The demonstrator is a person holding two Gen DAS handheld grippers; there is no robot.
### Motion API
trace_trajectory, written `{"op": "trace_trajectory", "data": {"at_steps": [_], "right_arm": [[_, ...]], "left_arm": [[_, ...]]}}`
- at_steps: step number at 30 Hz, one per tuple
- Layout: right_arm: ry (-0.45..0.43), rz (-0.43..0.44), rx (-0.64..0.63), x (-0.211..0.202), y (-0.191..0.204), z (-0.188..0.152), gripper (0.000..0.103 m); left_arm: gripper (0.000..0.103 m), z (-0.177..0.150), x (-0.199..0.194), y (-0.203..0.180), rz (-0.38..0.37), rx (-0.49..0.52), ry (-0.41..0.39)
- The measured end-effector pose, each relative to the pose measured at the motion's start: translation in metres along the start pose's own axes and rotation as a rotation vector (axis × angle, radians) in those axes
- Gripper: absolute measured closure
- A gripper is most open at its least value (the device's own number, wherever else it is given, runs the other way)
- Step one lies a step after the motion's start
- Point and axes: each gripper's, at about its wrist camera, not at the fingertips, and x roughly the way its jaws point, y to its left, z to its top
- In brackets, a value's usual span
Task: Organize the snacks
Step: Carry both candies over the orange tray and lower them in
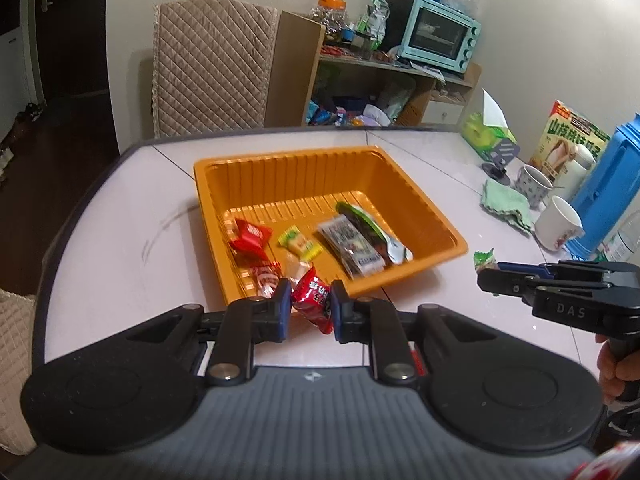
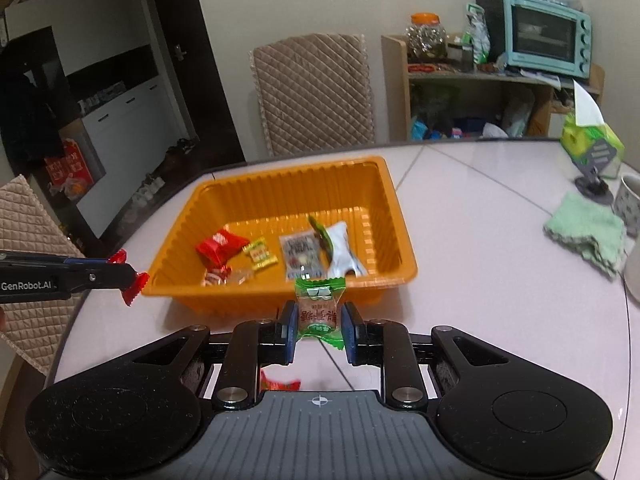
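Right, left gripper pinches a red snack, right gripper a green candy; both need dropping into the orange tray.

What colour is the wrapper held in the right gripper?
Green and orange-red candy wrapper, clearest in the right wrist view.

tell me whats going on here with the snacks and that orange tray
A person holds a pair of tongs in each hand and is sorting wrapped snacks into the orange tray on the table. The left tongs are shut on a red snack packet; the right tongs are shut on a green-wrapped candy. Both hang just short of the tray's near rim. Several snacks already lie inside.
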Motion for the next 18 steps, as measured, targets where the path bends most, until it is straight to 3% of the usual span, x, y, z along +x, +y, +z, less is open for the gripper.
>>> {"op": "trace_trajectory", "data": {"at_steps": [10, 18], "right_arm": [[-0.026, 0.022, 0.01, 0.031, -0.005, 0.04, 0.079], [-0.016, 0.022, 0.031, 0.052, -0.011, 0.058, 0.079]], "left_arm": [[0.085, 0.032, 0.024, 0.005, 0.007, 0.022, -0.032], [0.085, 0.045, 0.061, -0.004, -0.024, 0.031, 0.02]]}}
